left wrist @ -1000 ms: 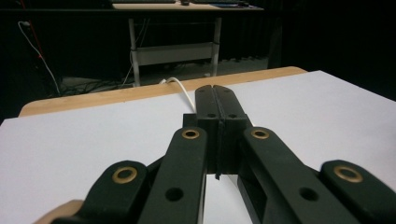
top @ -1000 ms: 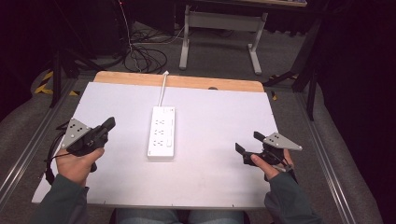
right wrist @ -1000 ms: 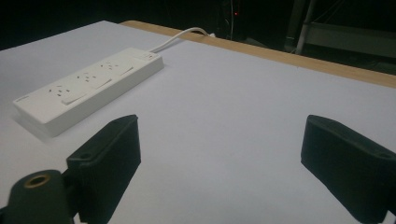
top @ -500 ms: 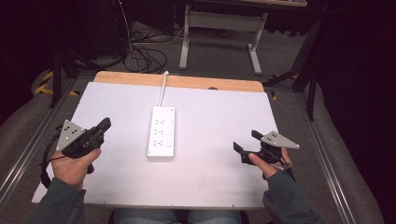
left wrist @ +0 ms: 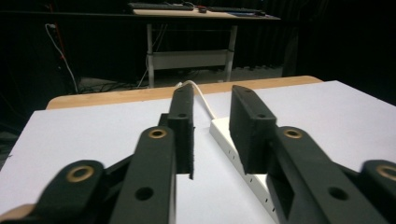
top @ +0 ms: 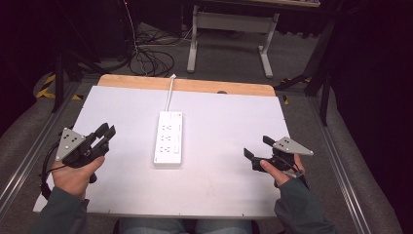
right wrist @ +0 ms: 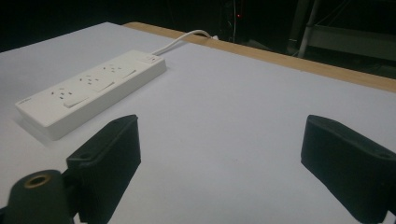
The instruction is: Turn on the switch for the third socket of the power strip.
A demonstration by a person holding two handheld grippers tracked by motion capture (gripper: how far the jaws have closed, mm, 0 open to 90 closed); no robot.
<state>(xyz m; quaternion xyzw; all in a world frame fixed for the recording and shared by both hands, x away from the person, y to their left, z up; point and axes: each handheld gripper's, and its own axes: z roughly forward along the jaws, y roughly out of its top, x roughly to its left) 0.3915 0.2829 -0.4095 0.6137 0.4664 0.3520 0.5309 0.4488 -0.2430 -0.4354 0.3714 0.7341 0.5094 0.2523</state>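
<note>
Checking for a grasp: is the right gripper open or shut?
Open: the right gripper has jaws set wide apart over bare table, nothing between them.

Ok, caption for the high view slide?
White rectangular plastic power strip lying mid-table between left hand-held gripper, jaws just opening, and open right hand-held gripper.

I can read no words, numbers or brand marks anywhere. The white power strip at the middle of my worktop has faint markings by its sockets, but they are too small and blurred for me to make out.
</note>
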